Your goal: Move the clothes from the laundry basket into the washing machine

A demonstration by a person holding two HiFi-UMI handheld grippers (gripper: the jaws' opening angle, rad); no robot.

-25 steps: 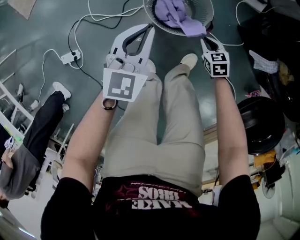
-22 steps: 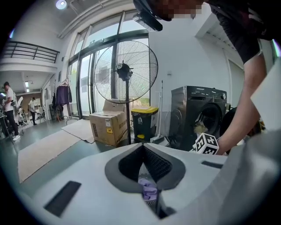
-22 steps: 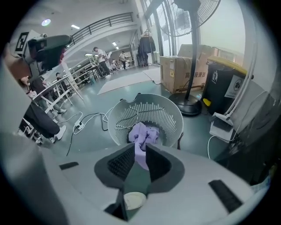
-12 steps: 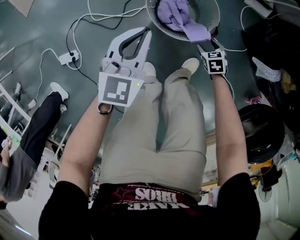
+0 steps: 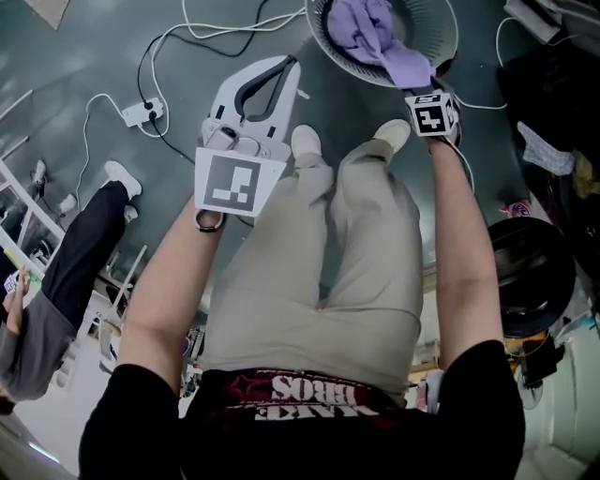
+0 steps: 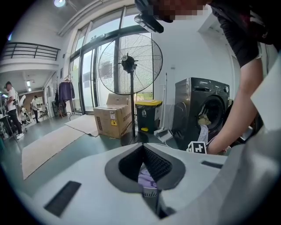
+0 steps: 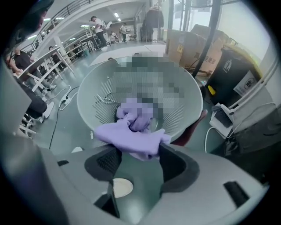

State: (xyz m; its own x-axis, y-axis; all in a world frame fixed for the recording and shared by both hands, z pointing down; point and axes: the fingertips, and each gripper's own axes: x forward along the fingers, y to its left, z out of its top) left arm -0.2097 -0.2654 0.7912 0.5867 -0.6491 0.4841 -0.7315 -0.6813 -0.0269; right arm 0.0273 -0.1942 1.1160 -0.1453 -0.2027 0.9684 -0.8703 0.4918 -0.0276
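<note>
As the right hand-held gripper's point(image 7: 137, 151) jaws have just opened wide, lilac cloth point(image 7: 131, 135) lies between them.

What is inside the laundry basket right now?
A bunched purple cloth lies in the laundry basket, one flap draped over its near rim. Anything beneath the cloth is covered and cannot be seen.

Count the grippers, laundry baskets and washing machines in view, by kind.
Grippers: 2 (left gripper shut; right gripper, jaws just opening, a purple cloth between their tips)
Laundry basket: 1
Washing machine: 1
Total: 4
</note>
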